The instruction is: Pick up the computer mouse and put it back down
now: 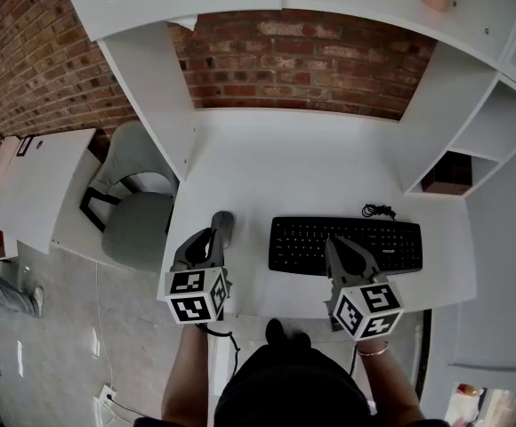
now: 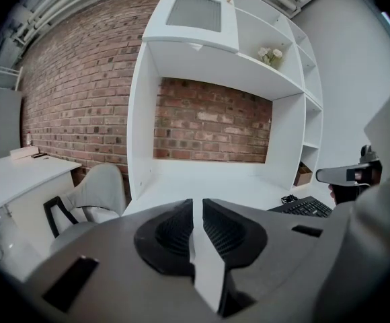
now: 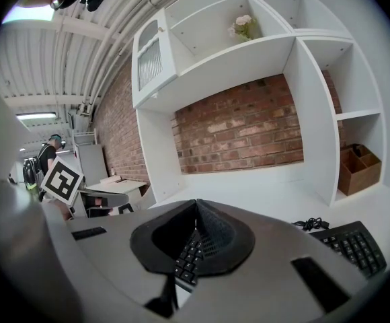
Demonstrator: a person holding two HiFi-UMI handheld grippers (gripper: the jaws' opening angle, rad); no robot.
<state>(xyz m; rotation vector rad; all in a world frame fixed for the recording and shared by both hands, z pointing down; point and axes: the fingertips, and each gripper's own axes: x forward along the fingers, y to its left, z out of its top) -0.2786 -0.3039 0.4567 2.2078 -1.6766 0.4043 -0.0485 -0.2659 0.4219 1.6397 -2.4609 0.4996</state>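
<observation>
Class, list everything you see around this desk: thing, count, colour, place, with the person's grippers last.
desk: one, white, shelved, against the brick wall
keyboard: one, black, front of the desk
computer mouse: one, grey, on the desk left of the keyboard
cable: one, black, coiled behind the keyboard's right end
box: one, brown, right-hand shelf compartment
flowers: one bunch, pale, upper shelf
chair: one, grey, left of the desk
side table: one, white, beyond the chair
left gripper: one, grey, jaws a slit apart, empty
right gripper: one, grey, jaws together, empty, above the keyboard
</observation>
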